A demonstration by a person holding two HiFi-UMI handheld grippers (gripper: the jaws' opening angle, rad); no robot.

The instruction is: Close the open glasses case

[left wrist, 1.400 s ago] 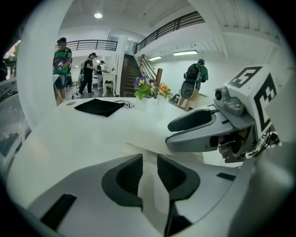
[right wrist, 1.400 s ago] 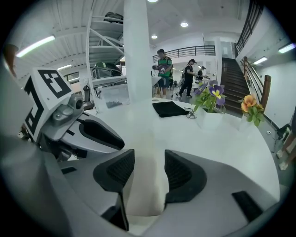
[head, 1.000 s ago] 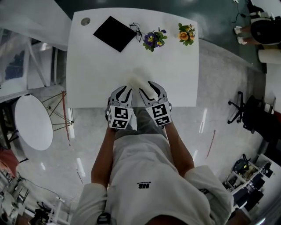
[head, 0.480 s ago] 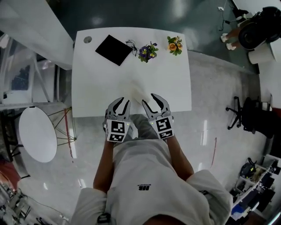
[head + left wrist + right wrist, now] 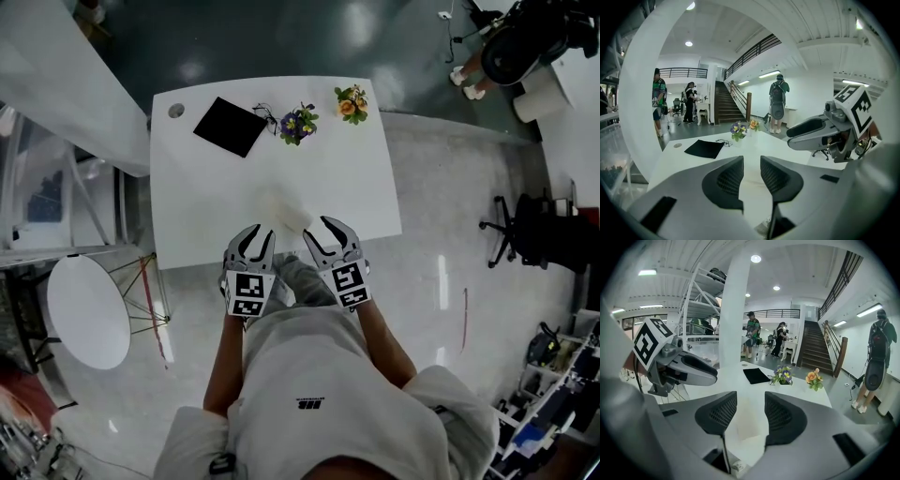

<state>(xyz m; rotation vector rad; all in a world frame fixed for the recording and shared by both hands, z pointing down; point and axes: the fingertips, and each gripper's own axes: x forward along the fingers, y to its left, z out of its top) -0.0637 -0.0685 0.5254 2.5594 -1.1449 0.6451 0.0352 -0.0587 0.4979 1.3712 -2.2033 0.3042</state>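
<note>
Jaws of left gripper (image 5: 253,231) and right gripper (image 5: 318,228) stand partly apart, empty, at table (image 5: 206,187) near edge, just short of case (image 5: 290,211)

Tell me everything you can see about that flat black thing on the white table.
The black mat is thin, flat, matte, cloth-like and four-cornered. It lies on the white table near the far left corner, turned at an angle to the edges. Nothing rests on it. A pair of glasses lies by its right corner; whether they touch I cannot tell.
</note>
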